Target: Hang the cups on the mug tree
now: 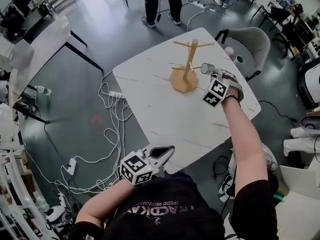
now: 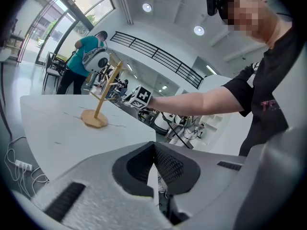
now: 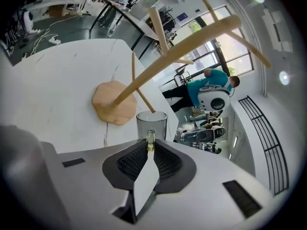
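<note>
Right gripper view: your right gripper [image 3: 150,143], fingers clamped on a clear glass cup [image 3: 151,122] by its handle; left gripper [image 2: 154,163], fingers together, empty.

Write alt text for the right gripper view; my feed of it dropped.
The right gripper is shut on the handle of a clear glass cup, held close to a wooden mug tree on a white table. One lower peg slants down toward the cup's rim.
</note>
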`<state>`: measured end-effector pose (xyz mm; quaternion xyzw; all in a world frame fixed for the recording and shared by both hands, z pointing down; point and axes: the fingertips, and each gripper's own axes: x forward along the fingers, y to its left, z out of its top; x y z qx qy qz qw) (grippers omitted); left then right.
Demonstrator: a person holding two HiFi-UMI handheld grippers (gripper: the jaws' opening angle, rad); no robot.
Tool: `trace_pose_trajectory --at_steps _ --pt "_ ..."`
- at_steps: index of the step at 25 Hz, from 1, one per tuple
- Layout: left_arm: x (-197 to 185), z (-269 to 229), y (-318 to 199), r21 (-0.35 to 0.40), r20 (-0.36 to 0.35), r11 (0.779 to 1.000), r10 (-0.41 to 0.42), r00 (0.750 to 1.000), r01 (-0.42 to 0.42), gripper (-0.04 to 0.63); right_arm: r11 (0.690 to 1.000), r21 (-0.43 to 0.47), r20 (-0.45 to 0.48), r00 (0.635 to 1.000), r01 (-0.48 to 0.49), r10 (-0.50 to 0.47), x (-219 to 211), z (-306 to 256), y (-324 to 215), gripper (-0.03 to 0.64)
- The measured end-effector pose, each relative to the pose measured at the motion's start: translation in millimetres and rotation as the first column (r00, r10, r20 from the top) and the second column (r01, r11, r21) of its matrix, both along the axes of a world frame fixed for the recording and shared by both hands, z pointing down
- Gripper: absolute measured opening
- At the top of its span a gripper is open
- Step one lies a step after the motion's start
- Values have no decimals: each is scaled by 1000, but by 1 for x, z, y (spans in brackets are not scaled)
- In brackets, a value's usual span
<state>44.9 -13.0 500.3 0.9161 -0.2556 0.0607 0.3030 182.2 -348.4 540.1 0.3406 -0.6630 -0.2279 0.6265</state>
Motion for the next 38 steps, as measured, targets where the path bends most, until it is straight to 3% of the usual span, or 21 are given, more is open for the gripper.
trace_pose_trajectory --at_steps 12,23,38 --pt "-10 -1 5 4 -9 1000 -12 1000 12 -3 996 11 -124 988 93 -91 -23 3 5 41" --pt "-18 2 4 -1 -17 1000 -19 1000 19 -3 980 8 -320 929 201 -188 -36 13 8 41" --pt "-28 5 -2 -10 -35 1000 -25 999 25 -3 977 1 -368 909 213 -198 -47 17 8 42"
